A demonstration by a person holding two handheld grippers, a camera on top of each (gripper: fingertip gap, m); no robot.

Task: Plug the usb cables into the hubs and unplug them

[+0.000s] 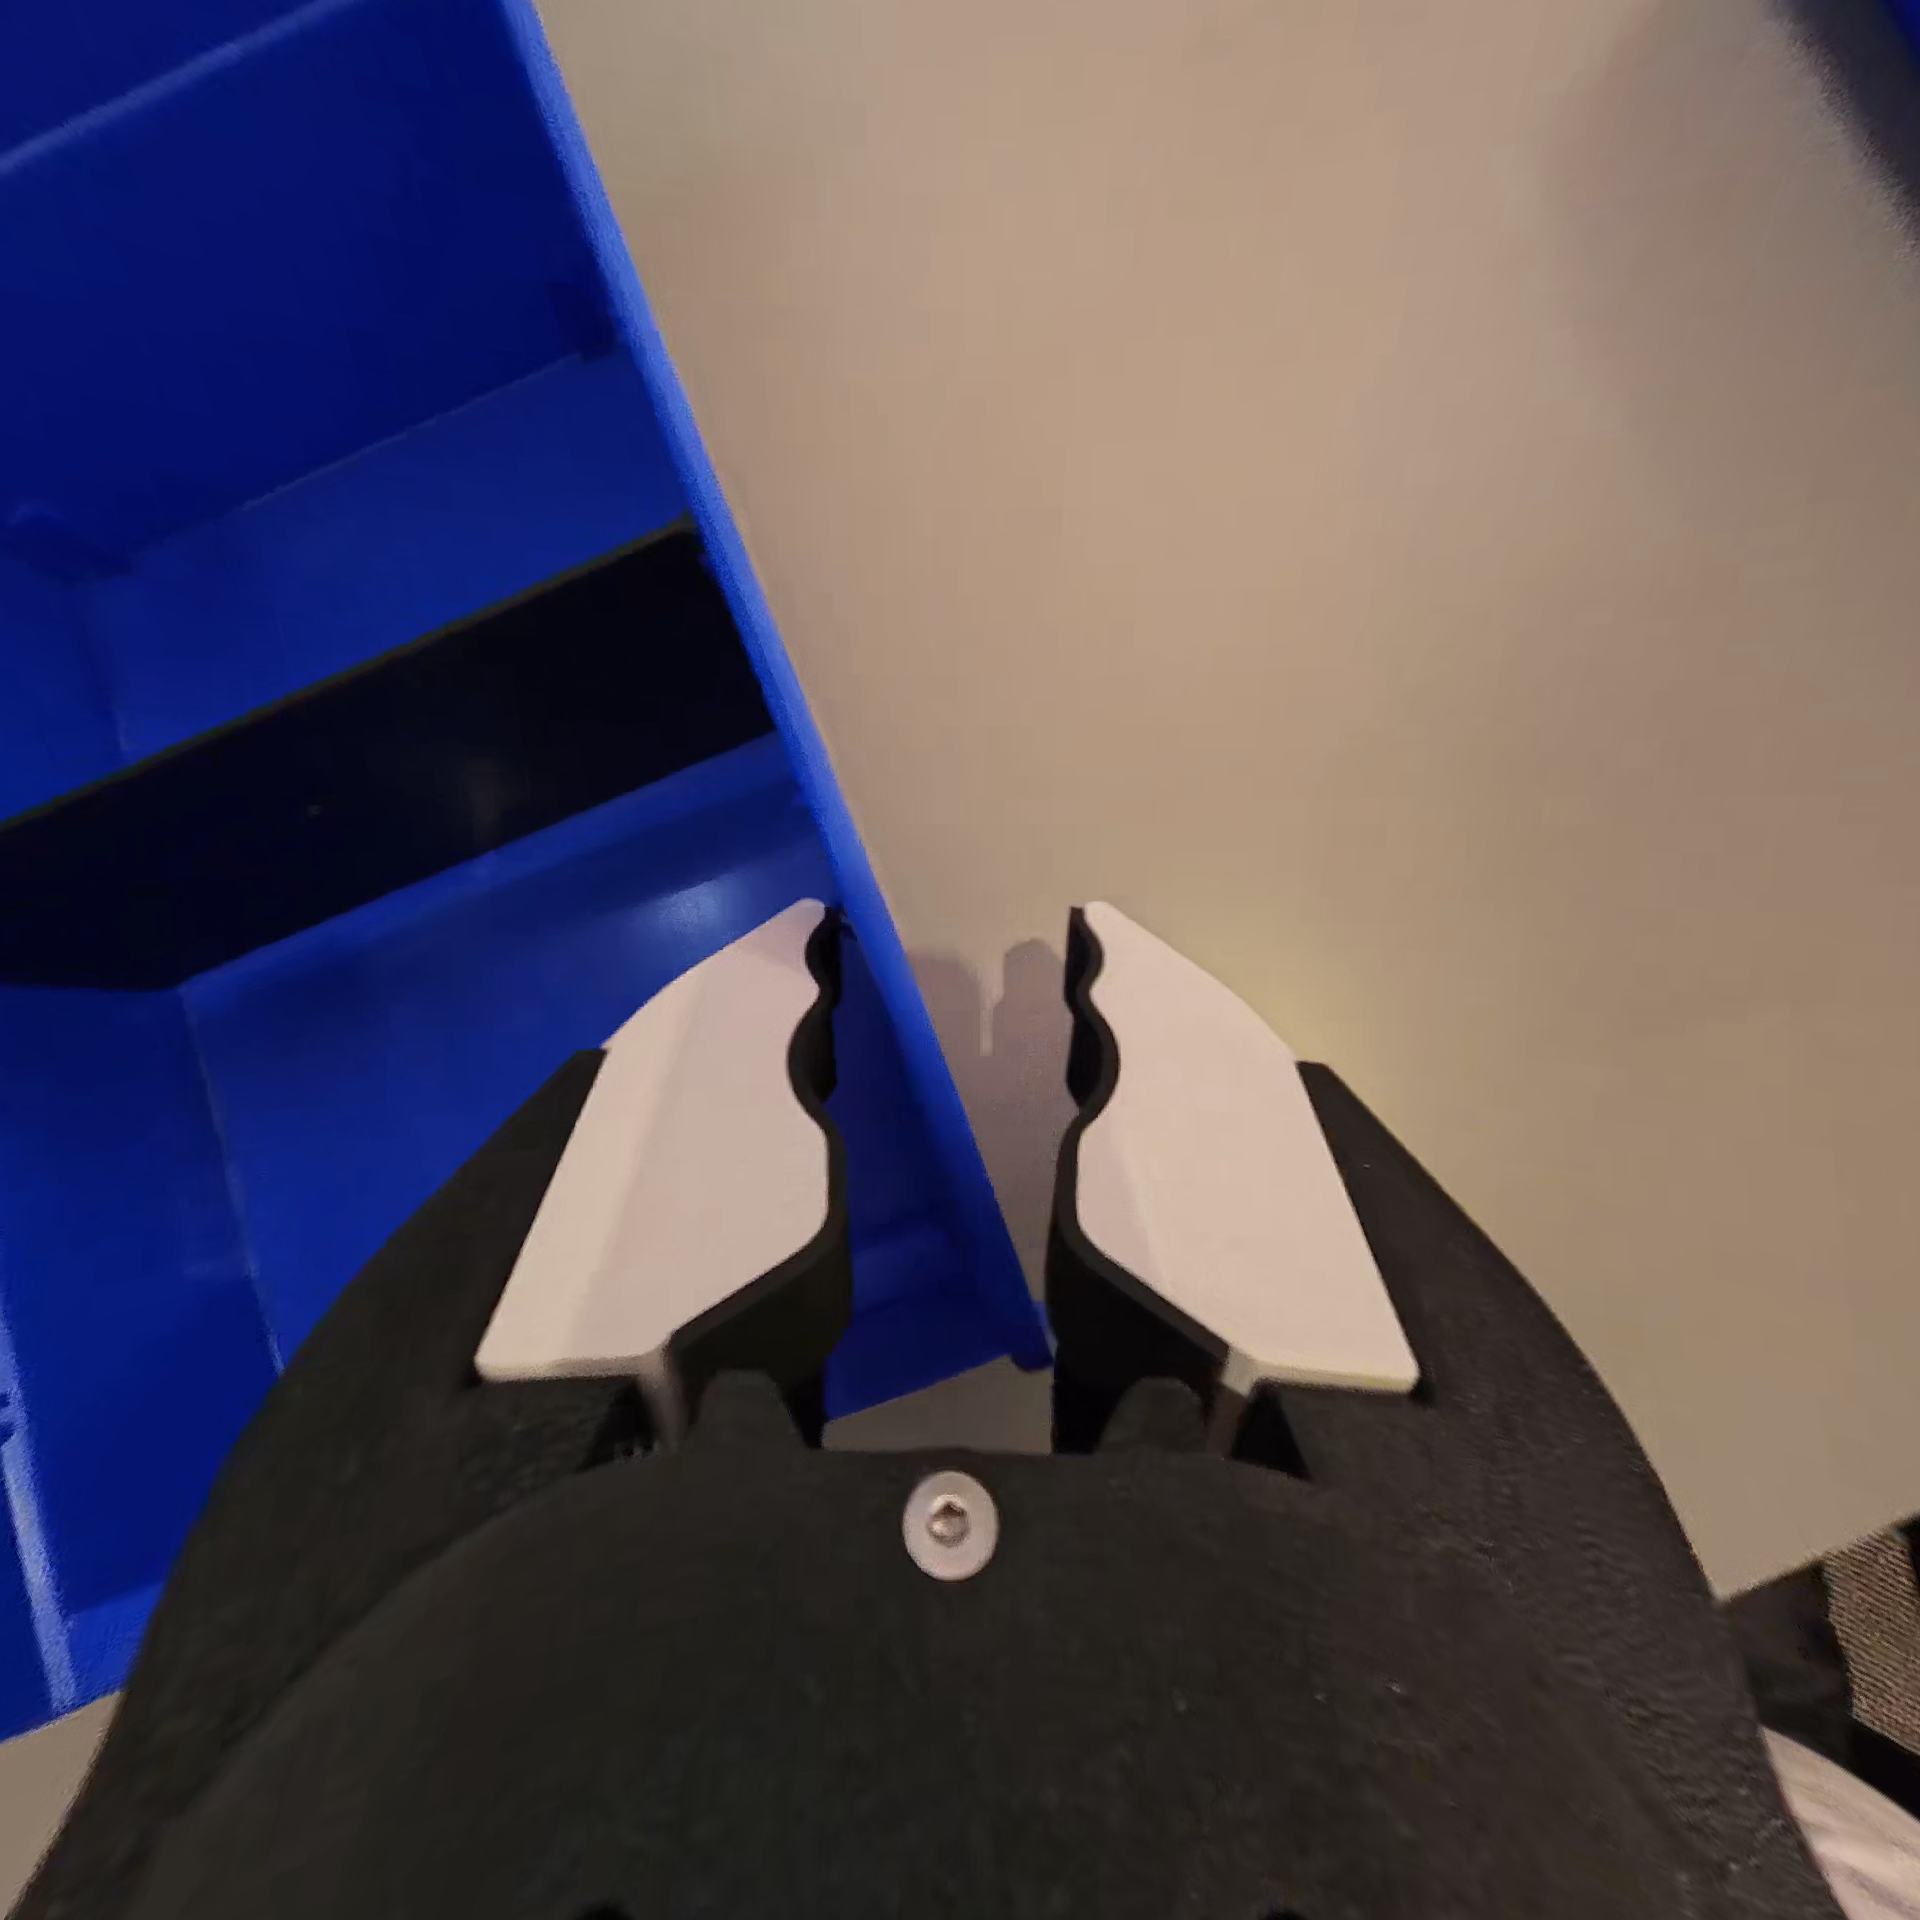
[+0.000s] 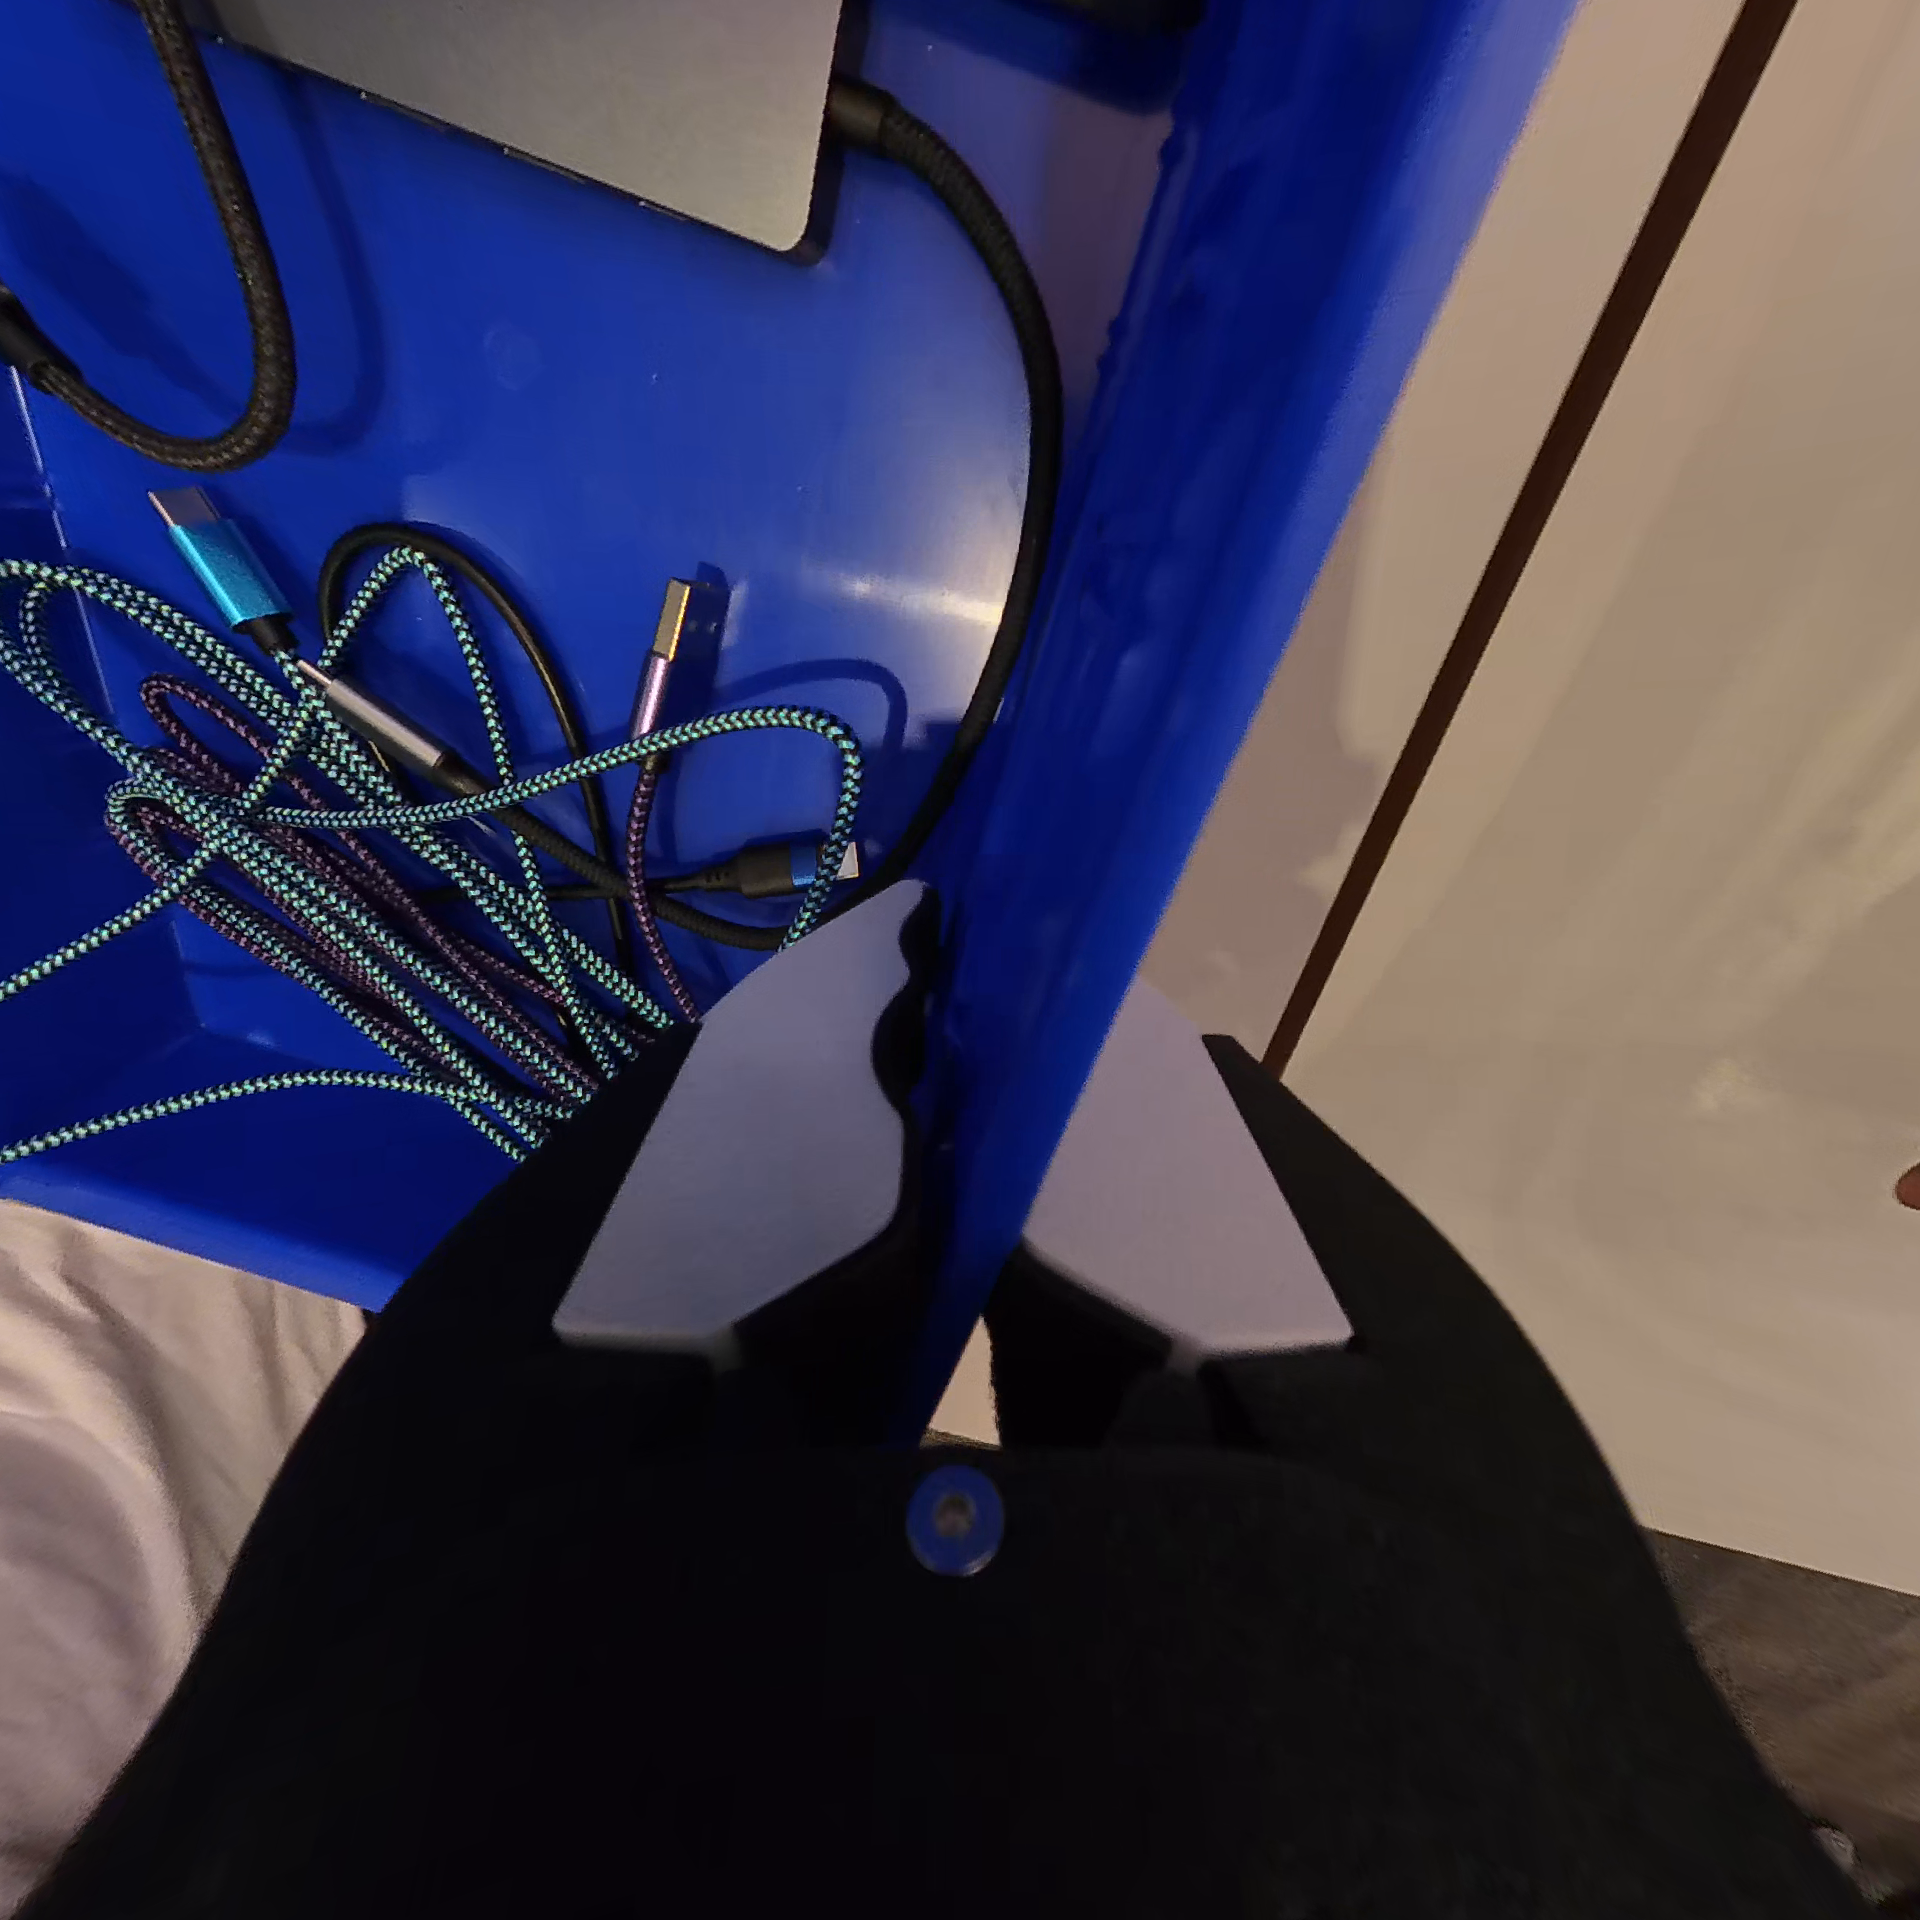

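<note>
A blue plastic bin [image 1: 343, 436] holds the cables. In the right wrist view, teal braided cable [image 2: 312, 831], purple braided cable [image 2: 644, 831] and black cables [image 2: 1023, 436] lie tangled on the bin floor [image 2: 623, 395]. Loose plugs show: a teal one [image 2: 213, 561] and a metal USB one [image 2: 681, 623]. A grey flat hub [image 2: 582, 104] lies at the far end with black cables leading from it. My left gripper [image 1: 951, 920] straddles one bin wall near a corner. My right gripper [image 2: 1023, 945] straddles the opposite wall [image 2: 1174, 520], its outer finger partly hidden. Both are closed onto the wall.
A black flat strip [image 1: 395, 748] crosses the bin in the left wrist view; I cannot tell what it is. A beige surface [image 1: 1351, 520] lies beyond the bin. White cloth [image 2: 135, 1403] shows at the lower left, and a dark brown strip [image 2: 1507, 582] runs at the right. The gap from one gripper's tips to the other's is roughly 50 cm.
</note>
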